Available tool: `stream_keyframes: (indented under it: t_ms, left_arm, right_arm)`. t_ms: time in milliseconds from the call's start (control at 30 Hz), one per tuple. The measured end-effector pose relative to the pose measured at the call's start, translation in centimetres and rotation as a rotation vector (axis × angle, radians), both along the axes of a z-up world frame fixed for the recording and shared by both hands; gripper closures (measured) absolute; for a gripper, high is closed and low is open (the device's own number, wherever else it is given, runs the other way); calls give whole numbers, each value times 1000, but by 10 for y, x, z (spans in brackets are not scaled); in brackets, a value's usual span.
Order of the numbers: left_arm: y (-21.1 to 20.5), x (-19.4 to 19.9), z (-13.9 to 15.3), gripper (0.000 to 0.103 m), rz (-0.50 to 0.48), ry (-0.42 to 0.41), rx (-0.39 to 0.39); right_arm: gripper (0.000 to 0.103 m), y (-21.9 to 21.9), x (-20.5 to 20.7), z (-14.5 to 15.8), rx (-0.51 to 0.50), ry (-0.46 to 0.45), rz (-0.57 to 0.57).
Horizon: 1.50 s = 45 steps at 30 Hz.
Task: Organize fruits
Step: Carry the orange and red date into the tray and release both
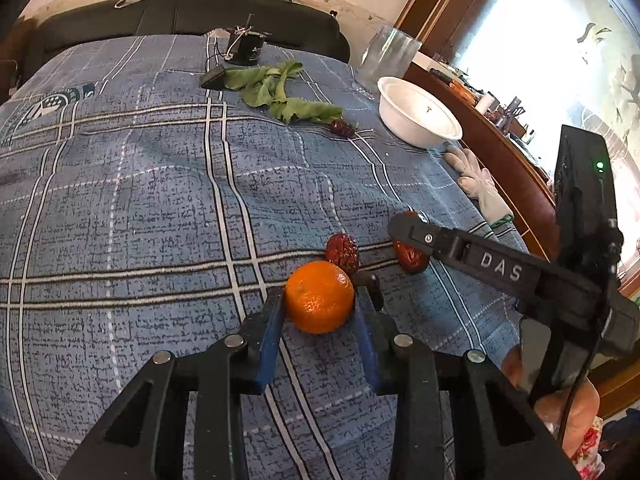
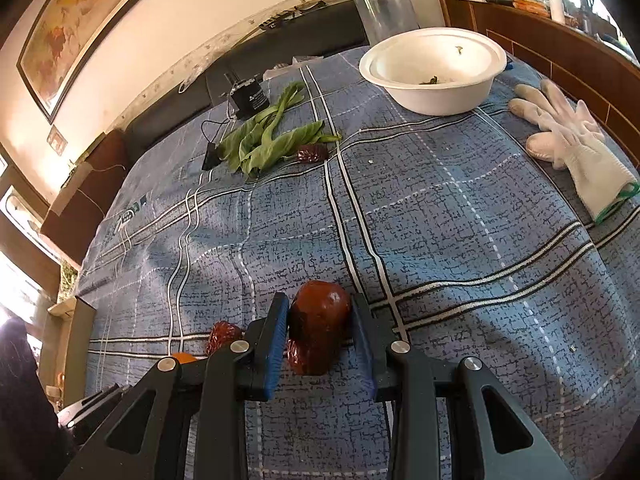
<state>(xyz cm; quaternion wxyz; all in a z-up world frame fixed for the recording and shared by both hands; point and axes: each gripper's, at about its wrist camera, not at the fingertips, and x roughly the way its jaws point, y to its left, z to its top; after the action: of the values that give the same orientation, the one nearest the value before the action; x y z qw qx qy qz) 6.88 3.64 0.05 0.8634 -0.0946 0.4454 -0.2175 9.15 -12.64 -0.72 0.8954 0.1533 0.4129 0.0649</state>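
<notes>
My left gripper (image 1: 319, 304) is shut on an orange tangerine (image 1: 319, 297), which sits low over the blue checked cloth. A wrinkled red date (image 1: 342, 253) lies just beyond it. My right gripper (image 2: 320, 316) is shut on a glossy red date (image 2: 318, 322); in the left wrist view its finger (image 1: 412, 236) covers that date (image 1: 410, 256). Another date (image 2: 223, 336) lies left of the right gripper, with the tangerine's edge (image 2: 184, 357) below it. A third loose date (image 1: 342, 128) (image 2: 313, 154) lies by the greens. A white bowl (image 1: 416, 114) (image 2: 434, 70) stands at the far right.
Green leaves (image 1: 280, 94) (image 2: 268, 140) lie at the back, with a small black device (image 1: 247, 50) (image 2: 248, 98) and cable. A clear glass (image 1: 390, 56) (image 2: 382, 6) stands behind the bowl. A white glove (image 1: 482, 188) (image 2: 572, 140) lies at the right table edge.
</notes>
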Motion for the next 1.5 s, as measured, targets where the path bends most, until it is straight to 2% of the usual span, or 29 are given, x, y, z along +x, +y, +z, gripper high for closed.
stream_keyframes:
  t_ms: [267,567,633,833,933,1100,1167,1267,1333,1500]
  left_arm:
    - [2,6,1,72,-3,-6,0]
    - [12,-1,4,72,46,-26,31]
    - [17,-4,8,72,58,-29,9]
    - [44,-26,32,72,130,-33,-44]
    - [69,-45,51,71,152,-41,-43]
    - [134,-73,79,71,218,-77,19]
    - [169,-77,84,71,276,-82,83]
    - [214,-76,85,71,366,-71,164]
    - [243,-73,83,71,422,-45,189]
    - [286,-56,72,71,499,-11,256]
  right_arm:
    - [70,5,-3,1,-26,-3,-4]
    - [70,6,-9,5,43,-27,24]
    - [70,9,-11,7,64,-31,28]
    - [69,25,-33,34,109,-66,71]
    - [69,40,-45,47,128,-73,118]
    - [69,87,-60,63,153,-79,240]
    - [69,113,-66,69,154,-81,301]
    - [69,155,-72,75,134,-86,390]
    - [69,185,-76,77,115,-88,448]
    - [69,261,-71,70,63,-72,555]
